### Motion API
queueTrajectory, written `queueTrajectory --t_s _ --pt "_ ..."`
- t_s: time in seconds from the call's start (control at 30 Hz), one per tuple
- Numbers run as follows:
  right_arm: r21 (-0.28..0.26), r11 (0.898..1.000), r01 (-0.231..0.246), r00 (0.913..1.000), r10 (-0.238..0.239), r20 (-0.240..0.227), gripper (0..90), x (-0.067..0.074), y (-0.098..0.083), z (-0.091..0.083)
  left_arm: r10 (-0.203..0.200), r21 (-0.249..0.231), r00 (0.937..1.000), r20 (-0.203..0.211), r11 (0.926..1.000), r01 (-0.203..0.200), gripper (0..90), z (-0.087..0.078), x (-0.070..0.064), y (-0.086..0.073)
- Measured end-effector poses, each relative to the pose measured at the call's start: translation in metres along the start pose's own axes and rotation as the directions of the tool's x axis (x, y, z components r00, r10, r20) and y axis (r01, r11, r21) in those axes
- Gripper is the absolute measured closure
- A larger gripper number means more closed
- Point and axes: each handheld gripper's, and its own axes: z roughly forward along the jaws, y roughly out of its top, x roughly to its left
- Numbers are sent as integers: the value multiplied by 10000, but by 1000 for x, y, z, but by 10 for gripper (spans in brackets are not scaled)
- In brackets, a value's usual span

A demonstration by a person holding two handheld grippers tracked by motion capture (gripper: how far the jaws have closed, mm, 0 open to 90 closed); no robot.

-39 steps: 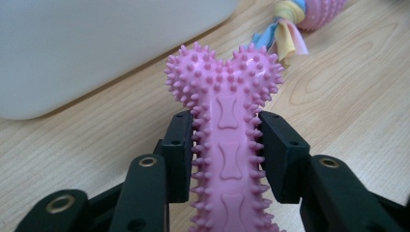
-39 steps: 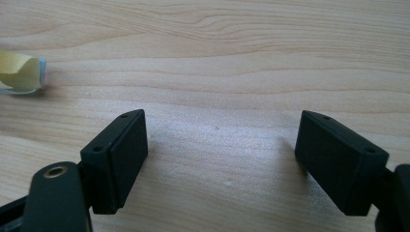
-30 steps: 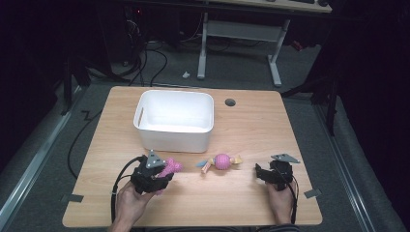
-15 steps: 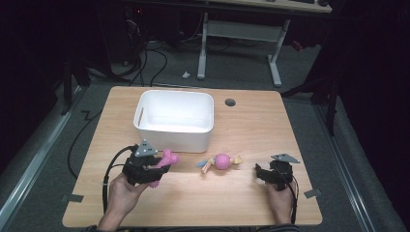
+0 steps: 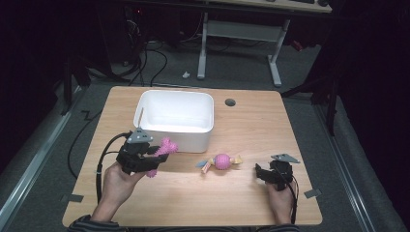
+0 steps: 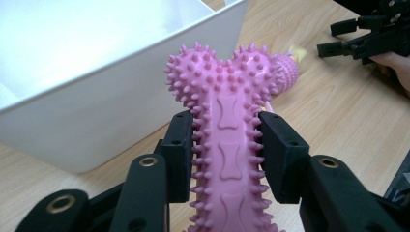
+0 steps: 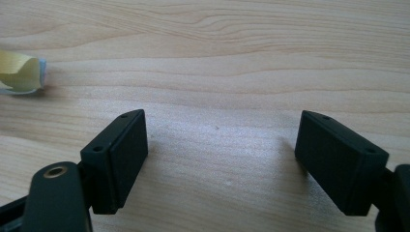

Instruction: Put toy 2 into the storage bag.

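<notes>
A wooden tabletop (image 5: 251,121) in a dim room, cables and desk legs on the grey floor behind — a person works two hand-held tools over it.

At the left, the left tool (image 5: 155,155) is clamped on the shaft of a pink spiked bone toy (image 6: 227,121), held just beside the near wall of a white bin (image 5: 176,113) that stands toward the tabletop's back left; the toy's knobbed end points toward the bin's near right corner. In the middle lies a pink ball toy with yellow and blue ends (image 5: 221,161), resting on the wood near the bin. At the right, the right tool (image 7: 220,159) sits low over bare wood — its jaws spread wide, gripping nothing.
</notes>
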Motion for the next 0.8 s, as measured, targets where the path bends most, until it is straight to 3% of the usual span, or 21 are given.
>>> queueTrajectory --t_s 0.8 --pt "2 10000 0 10000 0 -7 193 0 0 0 234 -157 9993 279 9996 -230 592 -10 11 41"
